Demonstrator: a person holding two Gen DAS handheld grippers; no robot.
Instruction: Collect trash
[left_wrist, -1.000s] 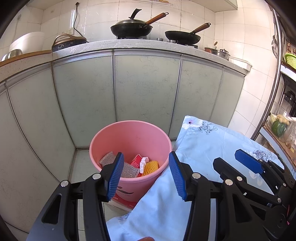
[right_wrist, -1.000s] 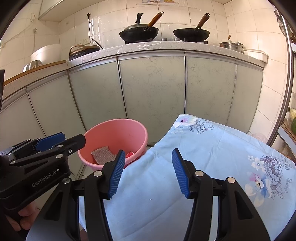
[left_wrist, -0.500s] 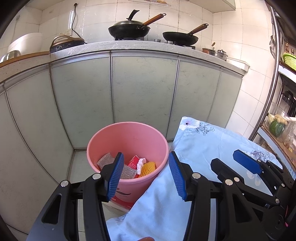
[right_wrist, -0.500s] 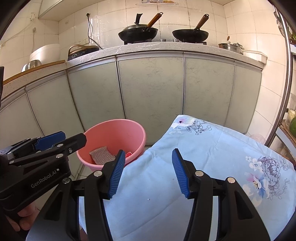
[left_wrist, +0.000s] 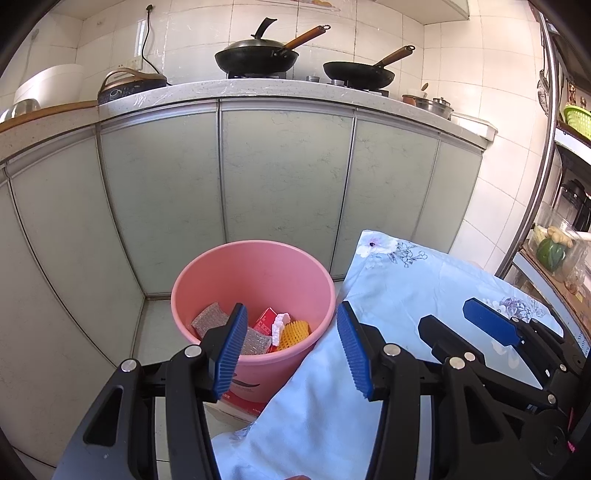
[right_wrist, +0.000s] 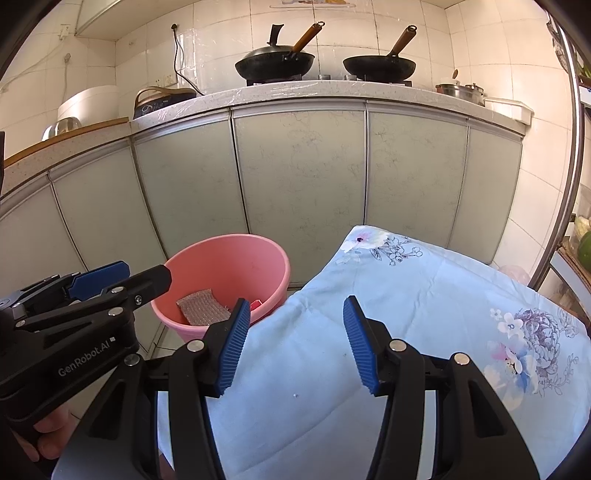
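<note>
The pink bin (left_wrist: 255, 280) stands on the floor against the cabinets (left_wrist: 284, 177), holding a silvery pad (left_wrist: 210, 319), red box (left_wrist: 266, 321) and yellow net (left_wrist: 293, 332). Its right rim touches the floral cloth (right_wrist: 406, 314). The left gripper (left_wrist: 291, 349) and right gripper (right_wrist: 295, 345) hover with jaws apart, holding nothing.

Upper centre of frame: 2 black woks (left_wrist: 256, 59) (left_wrist: 357, 74) with wooden handles on a stove, on a pale speckled countertop (left_wrist: 258, 88). Upper left: dark induction cooker (left_wrist: 129, 85), white rice cooker (left_wrist: 50, 86). Upper right: steel pot (left_wrist: 437, 105). Mid-frame: pale green cabinet doors (left_wrist: 284, 177). Lower right: light blue floral cloth (right_wrist: 424, 295) over a surface. Far right edge: rack with a green vegetable (left_wrist: 550, 253).
</note>
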